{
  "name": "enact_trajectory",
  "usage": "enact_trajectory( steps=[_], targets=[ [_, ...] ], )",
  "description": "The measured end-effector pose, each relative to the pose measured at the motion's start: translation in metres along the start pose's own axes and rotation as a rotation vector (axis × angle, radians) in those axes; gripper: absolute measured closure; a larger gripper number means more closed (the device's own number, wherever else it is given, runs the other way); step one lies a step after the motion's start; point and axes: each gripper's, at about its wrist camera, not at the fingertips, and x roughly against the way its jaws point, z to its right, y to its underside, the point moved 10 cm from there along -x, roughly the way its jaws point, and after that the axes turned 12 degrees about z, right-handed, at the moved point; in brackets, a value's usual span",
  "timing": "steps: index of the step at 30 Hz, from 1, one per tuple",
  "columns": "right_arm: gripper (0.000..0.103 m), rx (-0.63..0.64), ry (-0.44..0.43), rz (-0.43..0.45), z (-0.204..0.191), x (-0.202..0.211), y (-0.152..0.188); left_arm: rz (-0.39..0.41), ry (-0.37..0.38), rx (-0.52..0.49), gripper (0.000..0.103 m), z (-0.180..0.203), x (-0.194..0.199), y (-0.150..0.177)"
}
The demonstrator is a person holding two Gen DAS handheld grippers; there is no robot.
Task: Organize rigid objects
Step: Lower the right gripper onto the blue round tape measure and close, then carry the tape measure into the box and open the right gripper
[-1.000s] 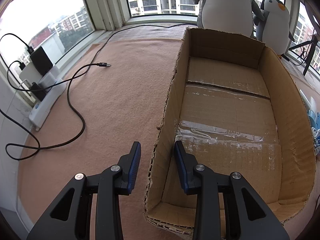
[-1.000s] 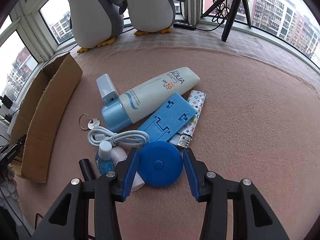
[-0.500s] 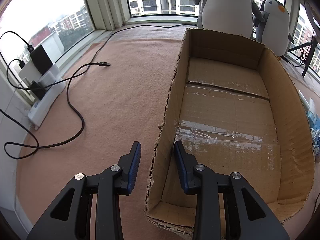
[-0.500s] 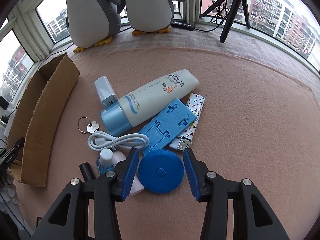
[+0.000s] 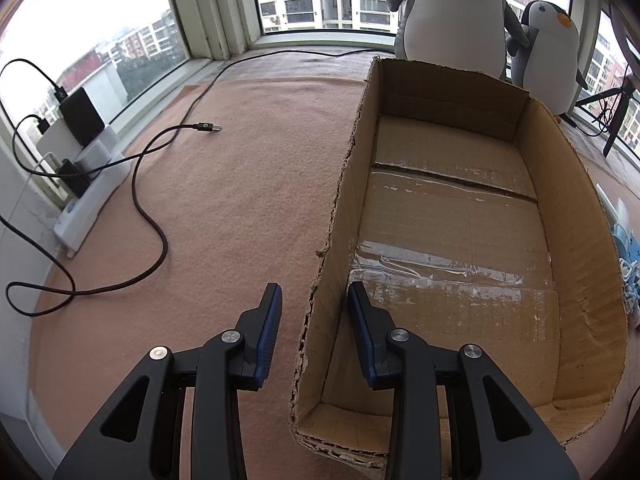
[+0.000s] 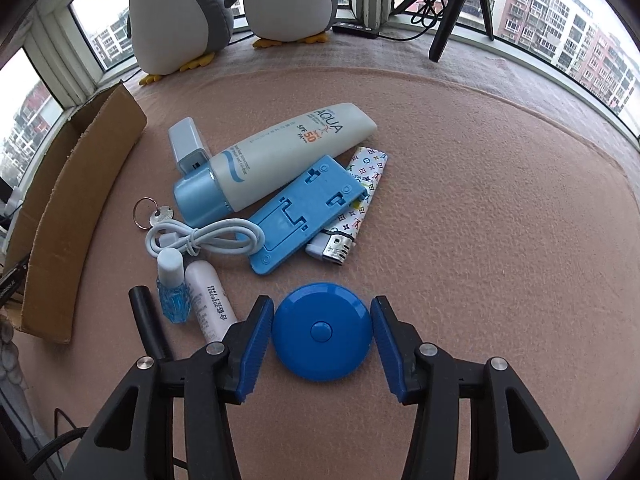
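My right gripper [image 6: 322, 330] is open, its blue fingers either side of a round blue tape measure [image 6: 322, 332] lying on the pink cloth, with small gaps. Beyond it lie a blue phone stand [image 6: 308, 210], a sunscreen tube [image 6: 276, 160], a patterned lighter [image 6: 352, 208], a white coiled cable [image 6: 204, 238], a small blue bottle [image 6: 172, 288], a white lip balm tube [image 6: 210, 300], a black pen [image 6: 148, 320], a key ring [image 6: 150, 212] and a white charger [image 6: 186, 144]. My left gripper [image 5: 314, 312] is open, straddling the left wall of an empty cardboard box [image 5: 568, 208].
Two plush penguins [image 6: 208, 4] stand by the window, and a tripod [image 6: 452, 0] stands at the back right. A black cable [image 5: 148, 200] and a white power strip [image 5: 92, 200] lie left of the box. The box's side [image 6: 72, 200] shows left of the items.
The right gripper has pulled back slightly with the tape measure between its fingers, which now lies apart from the other items. The left gripper has stayed over the box wall.
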Motion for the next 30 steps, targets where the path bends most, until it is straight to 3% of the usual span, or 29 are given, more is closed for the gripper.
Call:
enact_trajectory(
  steps=[6,15,24,30],
  targets=[
    [0.055,-0.009,-0.059,-0.004,0.006,0.007,0.008,0.003,-0.001,0.004,0.070,0.000,0.000,0.000],
    [0.053,0.094,-0.024,0.012,0.001,0.014,0.019,0.002,-0.001,0.004,0.070,0.000,0.000,0.000],
    [0.057,0.096,-0.020,0.022,0.001,0.017,0.017,0.000,0.002,0.002,0.070,0.000,0.000,0.000],
    [0.057,0.071,-0.045,0.085,-0.007,0.039,-0.002,0.000,0.004,0.005,0.070,0.000,0.000,0.000]
  ],
)
